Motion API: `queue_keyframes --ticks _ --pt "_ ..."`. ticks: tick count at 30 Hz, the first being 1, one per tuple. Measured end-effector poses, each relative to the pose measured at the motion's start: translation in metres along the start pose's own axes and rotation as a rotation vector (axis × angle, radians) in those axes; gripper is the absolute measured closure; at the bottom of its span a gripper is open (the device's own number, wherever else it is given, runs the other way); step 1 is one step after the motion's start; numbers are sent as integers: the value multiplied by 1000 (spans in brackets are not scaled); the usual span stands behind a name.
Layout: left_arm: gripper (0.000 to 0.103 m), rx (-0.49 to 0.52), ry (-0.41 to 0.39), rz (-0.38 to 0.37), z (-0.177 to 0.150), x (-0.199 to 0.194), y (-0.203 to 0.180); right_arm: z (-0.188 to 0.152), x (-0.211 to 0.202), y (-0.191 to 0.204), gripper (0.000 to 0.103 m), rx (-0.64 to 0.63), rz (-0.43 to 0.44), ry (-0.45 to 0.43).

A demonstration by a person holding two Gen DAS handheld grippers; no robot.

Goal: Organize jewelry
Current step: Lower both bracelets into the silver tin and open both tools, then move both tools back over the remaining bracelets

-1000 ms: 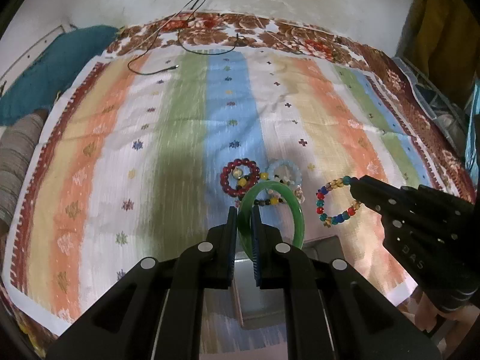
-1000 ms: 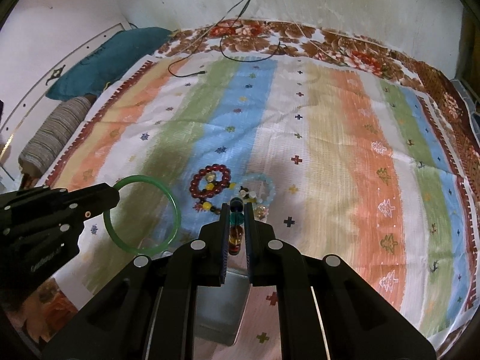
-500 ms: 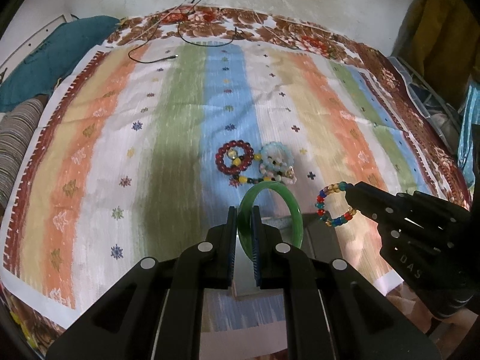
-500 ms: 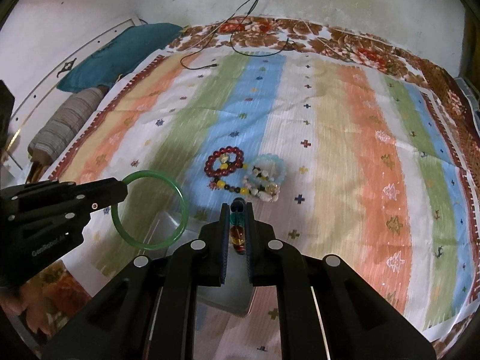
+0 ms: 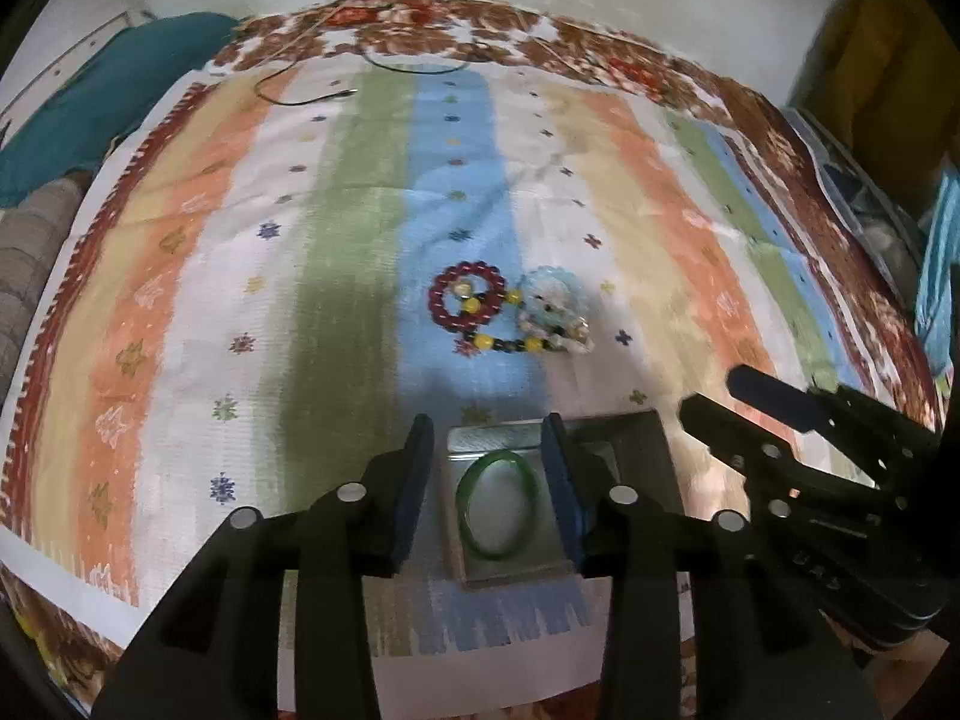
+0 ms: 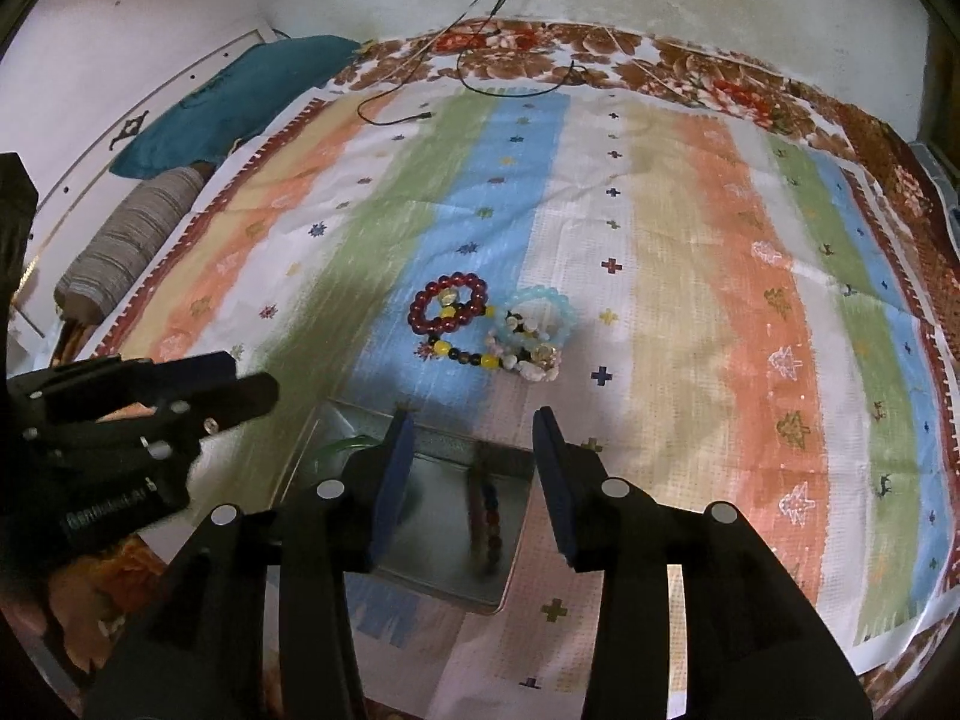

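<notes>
A green bangle (image 5: 497, 504) lies flat in the left half of an open metal tin (image 5: 498, 439), below my left gripper (image 5: 486, 438). That gripper's jaws are opening and its pads are clear of the bangle. My right gripper (image 6: 474, 423) is also opening over the tin's right half (image 6: 432, 516). A multicoloured bead bracelet (image 6: 486, 516) stands on edge there, blurred and free of the pads. A sliver of the bangle (image 6: 342, 447) shows beside the left gripper (image 6: 255, 378). The right gripper (image 5: 714, 396) shows in the left wrist view.
Past the tin on the striped cloth (image 5: 360, 276) lie a dark red bead bracelet (image 6: 447, 306), a light blue one (image 6: 540, 312) and a yellow-and-black bead strand (image 6: 474, 357). A black cable (image 6: 420, 117) lies at the back, with a teal cushion (image 6: 240, 96) and a striped bolster (image 6: 132, 240) on the left.
Both grippers have opened. The green bangle has dropped from the left fingers into the tin, and the bead bracelet has left the right fingers and stands in the tin.
</notes>
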State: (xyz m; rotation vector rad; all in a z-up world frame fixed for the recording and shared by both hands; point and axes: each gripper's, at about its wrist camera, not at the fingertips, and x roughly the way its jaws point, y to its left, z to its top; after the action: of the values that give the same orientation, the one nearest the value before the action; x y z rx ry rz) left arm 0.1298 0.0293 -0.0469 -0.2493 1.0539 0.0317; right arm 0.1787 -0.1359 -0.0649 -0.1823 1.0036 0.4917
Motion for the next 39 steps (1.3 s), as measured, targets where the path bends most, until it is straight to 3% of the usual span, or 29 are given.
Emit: queue_keyframes --ticks 3,11,19,25,39 --pt "49 -35 -7 8 3 0 8 1 3 -4 58 11 -7 5" --pt "41 -48 -6 51 10 7 13 7 9 -14 53 36 -21 15" --pt "33 -34 -15 77 19 14 10 16 17 -21 42 52 -43 23" --pt "27 -14 -7 150 28 29 9 23 24 -30 37 71 -56 32" --pt "17 -62 49 146 46 63 27 34 48 -46 20 115 -76 46"
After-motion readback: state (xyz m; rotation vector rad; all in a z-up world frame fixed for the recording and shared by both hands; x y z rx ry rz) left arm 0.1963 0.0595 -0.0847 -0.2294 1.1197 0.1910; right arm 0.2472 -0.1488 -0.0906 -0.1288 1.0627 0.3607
